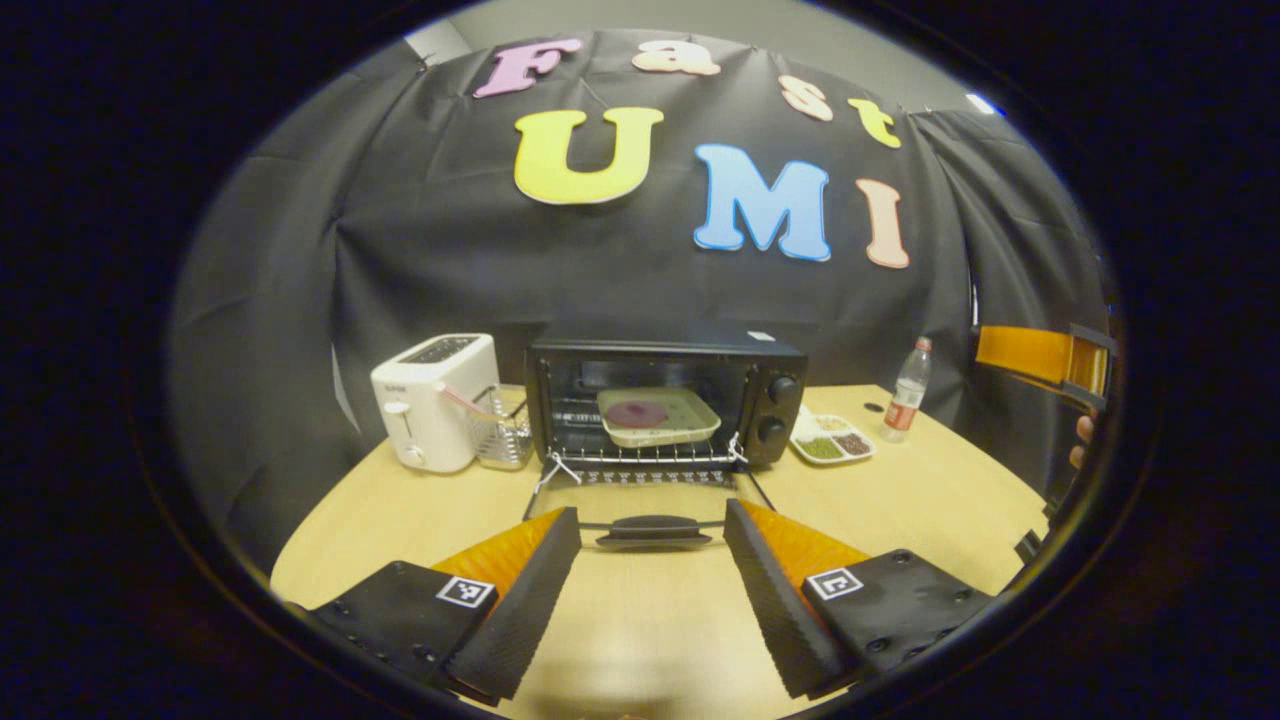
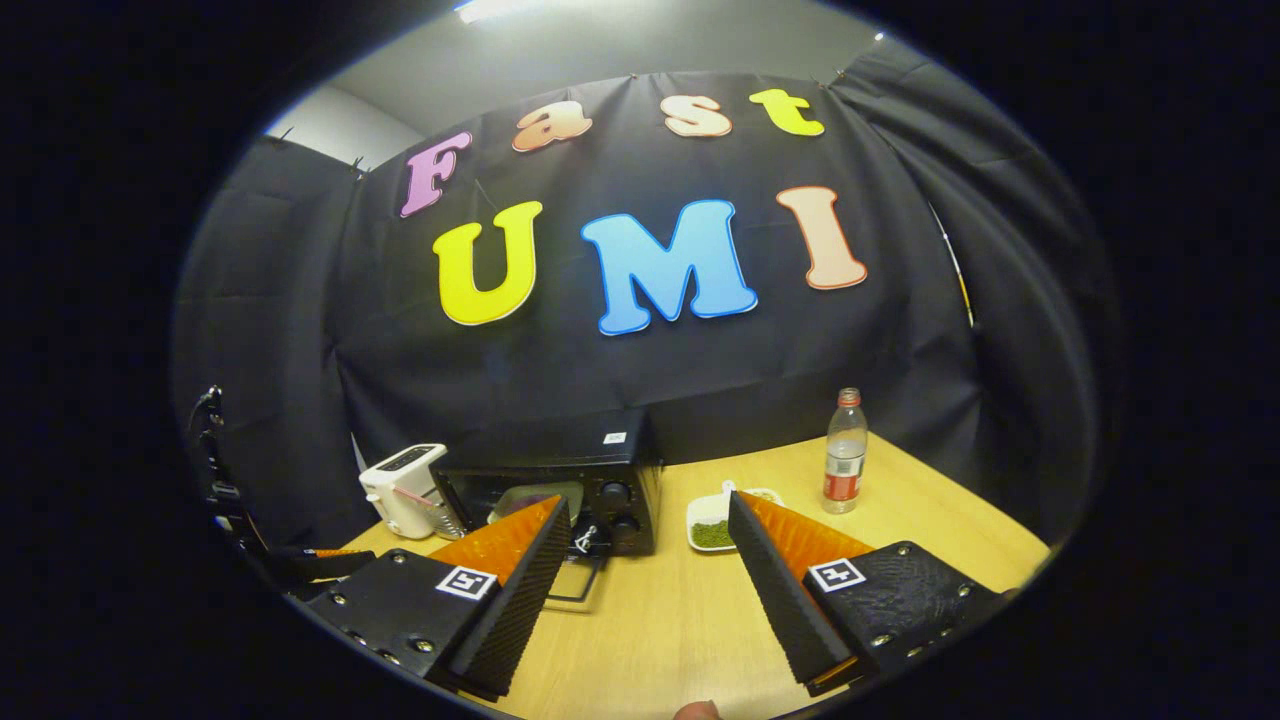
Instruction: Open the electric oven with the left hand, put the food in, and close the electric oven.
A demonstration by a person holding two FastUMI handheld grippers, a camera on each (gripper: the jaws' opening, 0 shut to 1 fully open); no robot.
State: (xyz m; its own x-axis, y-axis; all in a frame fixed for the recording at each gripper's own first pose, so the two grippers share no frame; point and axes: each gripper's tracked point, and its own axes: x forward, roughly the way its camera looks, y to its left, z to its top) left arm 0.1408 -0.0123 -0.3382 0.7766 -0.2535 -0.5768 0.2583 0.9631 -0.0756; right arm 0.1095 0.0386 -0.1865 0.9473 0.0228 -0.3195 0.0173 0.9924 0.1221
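A: Report the left gripper (image 1: pixel 652 560).

B: Its fingers (image 1: pixel 520 600) are spread wide apart and hold nothing. They hover above the table (image 1: pixel 640 640). In the left gripper view the door handle (image 1: pixel 654 529) lies in the gap between the fingertips, untouched.

A: Right gripper (image 2: pixel 648 560)?

B: Fingers also spread apart, empty, above the near part of the table. In the left gripper view its body (image 1: pixel 1050 360) appears at the far right edge, raised off the table, with part of a hand (image 1: pixel 1080 440) below it.

A: State of the electric oven (image 1: pixel 668 405)?

B: It stands toward the back edge of the table, near the middle. The oven door (image 1: pixel 650 495) is folded down flat toward the front edge. Inside, a tray (image 1: pixel 660 417) rests on the rack, carrying a round dark-red piece of food (image 1: pixel 637 413).

A: Surroundings?

B: A white toaster (image 1: pixel 432 400) sits at the back left, with a wire basket (image 1: pixel 500 430) between it and the oven. A divided dish (image 1: pixel 832 440) of grains lies just right of the oven. A water bottle (image 1: pixel 908 390) stands upright near the back right edge.
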